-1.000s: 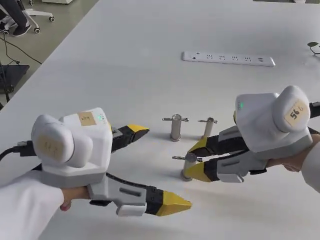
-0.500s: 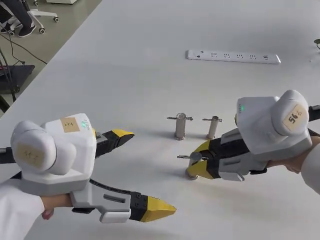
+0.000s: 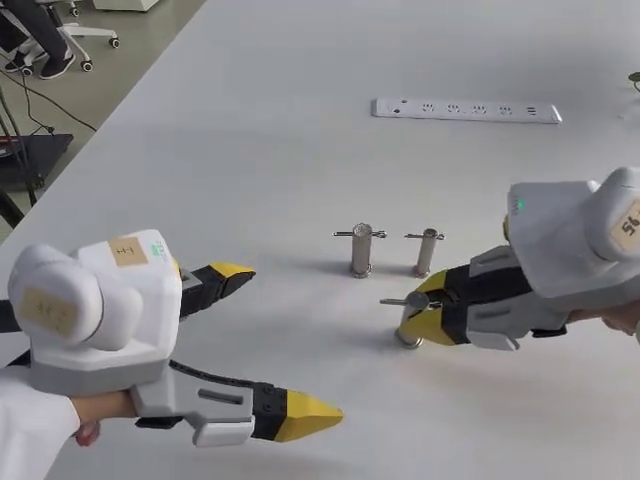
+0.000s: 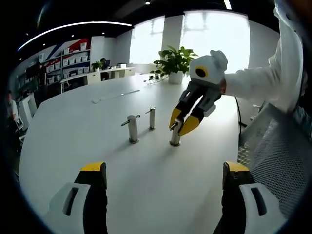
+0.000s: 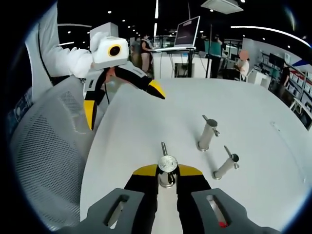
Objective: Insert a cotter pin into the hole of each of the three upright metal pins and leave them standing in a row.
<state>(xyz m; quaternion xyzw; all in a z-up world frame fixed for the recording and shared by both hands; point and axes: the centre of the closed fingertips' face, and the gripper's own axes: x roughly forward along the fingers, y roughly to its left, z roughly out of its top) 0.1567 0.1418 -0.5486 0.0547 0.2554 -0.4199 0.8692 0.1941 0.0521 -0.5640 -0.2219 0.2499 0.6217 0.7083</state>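
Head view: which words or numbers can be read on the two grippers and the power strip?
Left gripper, top sticker: short marks, too blurred to read.
Left gripper, round side sticker: too blurred.
Right gripper, sticker: cut off by the picture's edge, unreadable.
Power strip: no readable text.

Table top [image 3: 300, 150]: white, smooth, matt, faint sheen under ceiling lights. Nearest pin [image 3: 407, 338], left rear pin [image 3: 361, 250], right rear pin [image 3: 426, 252]: bare steel, satin-bright; flat cap of nearest one polished, catching light. Cotter pins [image 3: 345, 235]: thin bright metal wire. Left gripper [image 3: 290, 340], right gripper [image 3: 420, 308]: smooth white plastic shells, semi-matt; black plastic jaws, matt yellow tips; paper-looking labels stuck on. Power strip [image 3: 467, 111]: smooth white plastic. Sleeve [image 3: 30, 440]: white cloth. Chair back [image 5: 39, 161]: grey open mesh.
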